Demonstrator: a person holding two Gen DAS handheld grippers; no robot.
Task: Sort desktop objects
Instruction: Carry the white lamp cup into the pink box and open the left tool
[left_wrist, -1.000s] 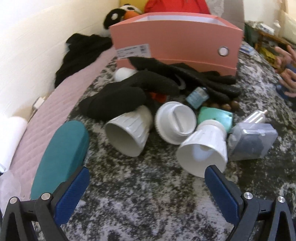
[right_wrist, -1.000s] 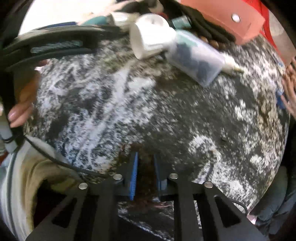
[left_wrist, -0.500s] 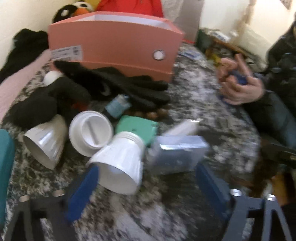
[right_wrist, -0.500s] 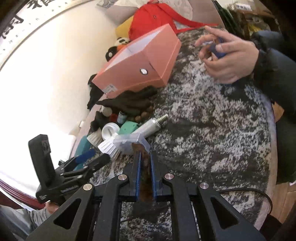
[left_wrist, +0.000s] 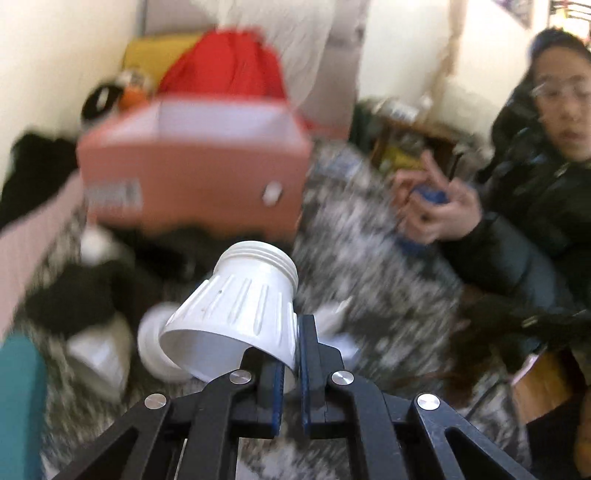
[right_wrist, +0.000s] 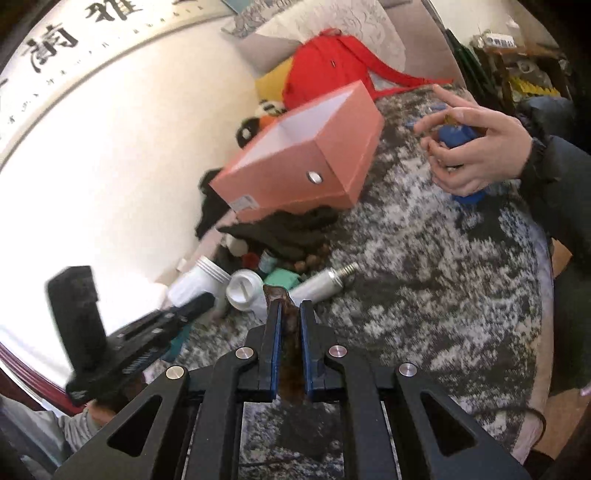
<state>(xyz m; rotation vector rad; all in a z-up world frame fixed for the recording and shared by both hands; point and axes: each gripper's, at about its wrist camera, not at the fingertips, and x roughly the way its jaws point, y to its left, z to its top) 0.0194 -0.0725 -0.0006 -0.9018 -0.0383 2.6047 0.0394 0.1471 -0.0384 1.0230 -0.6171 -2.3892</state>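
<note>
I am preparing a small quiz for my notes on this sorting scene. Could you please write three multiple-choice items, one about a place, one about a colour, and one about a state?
1. Where does the silver bulb-like tube with the screw base lie?
A. inside the pink box
B. on the mottled cloth, near the white parts
C. in another person's hands

2. What colour is the open storage box?
A. pink
B. teal
C. yellow

3. What does the left gripper do?
A. stands wide open over the cloth
B. pinches the rim of a white ribbed lamp housing
C. holds a black glove

Answers:
1 B: the tube rests on the cloth, beside the white cap.
2 A: the box is pink outside, white inside.
3 B: the left gripper has its pads on either side of the housing rim, with the housing raised above the clutter.
</note>
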